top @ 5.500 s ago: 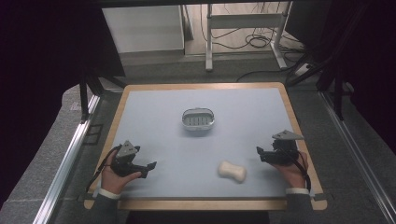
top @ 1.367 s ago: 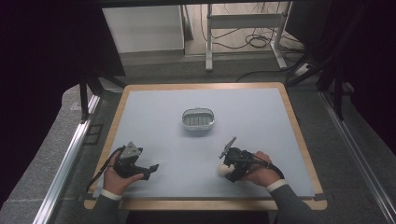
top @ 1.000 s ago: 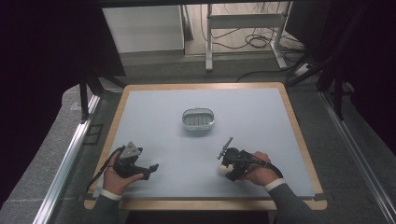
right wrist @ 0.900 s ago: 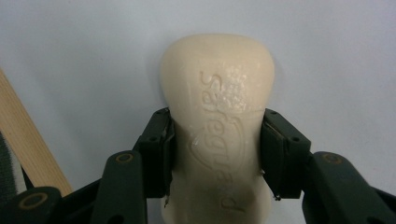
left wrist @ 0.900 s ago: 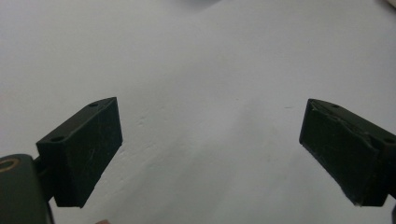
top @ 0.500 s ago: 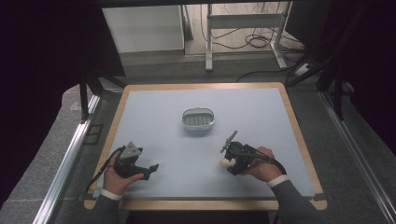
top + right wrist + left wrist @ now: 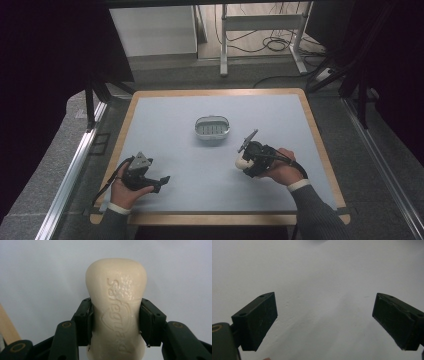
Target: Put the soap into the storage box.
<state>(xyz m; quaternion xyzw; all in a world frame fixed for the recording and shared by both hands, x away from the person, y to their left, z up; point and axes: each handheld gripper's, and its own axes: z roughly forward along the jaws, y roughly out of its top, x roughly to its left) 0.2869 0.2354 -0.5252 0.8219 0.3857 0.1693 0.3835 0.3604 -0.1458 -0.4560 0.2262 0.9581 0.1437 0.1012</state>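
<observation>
Right claw (image 7: 245, 161): clamped on the soap (image 7: 116, 307) at its waist — bar held off the worktop (image 7: 165, 150), at about 4 o'clock from the dish (image 7: 212, 128).
Left claw (image 7: 324, 322): jaws wide apart, nothing between them; parked at 7 o'clock on the worktop.
Done: soap grasped and lifted.
Left: carry it to the dish toward 10 o'clock — judged the likely goal — lower, release.
Dish: empty, mid-worktop.

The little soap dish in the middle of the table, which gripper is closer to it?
Right. The right gripper, shut on the soap bar, is just beside and below the soap dish. The left gripper rests farther off, near the table's front left.
</observation>
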